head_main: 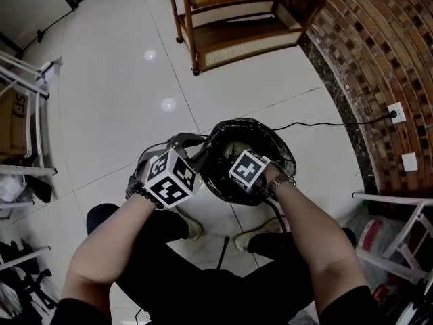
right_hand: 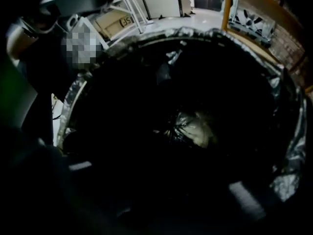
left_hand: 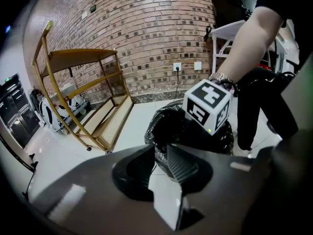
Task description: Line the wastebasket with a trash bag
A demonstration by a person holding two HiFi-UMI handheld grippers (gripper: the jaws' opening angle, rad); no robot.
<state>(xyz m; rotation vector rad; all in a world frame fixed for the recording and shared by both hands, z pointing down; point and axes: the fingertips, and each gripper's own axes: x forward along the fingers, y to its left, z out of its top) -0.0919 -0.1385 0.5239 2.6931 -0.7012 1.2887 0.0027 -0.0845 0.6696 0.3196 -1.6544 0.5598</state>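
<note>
**Wastebasket: bag in, rim not quite settled**

The wastebasket (head_main: pixel 288 156) stands on the white floor tiles (head_main: pixel 122 80) just ahead of your feet. The black trash bag (head_main: pixel 215 141) is already inside and folded over most of the rim. What seems left is seating the liner and tidying the near-left edge. Your left gripper (left_hand: pixel 164 153) pinches bag film at that edge, angled downward. Your right gripper (head_main: pixel 247 169), jaws closed, points steeply down inside the basket.

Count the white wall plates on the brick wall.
2. One plate has a black cable plugged in; the other plate sits bare, lower in the head view on the same brick wall. More may be out of frame.
</note>
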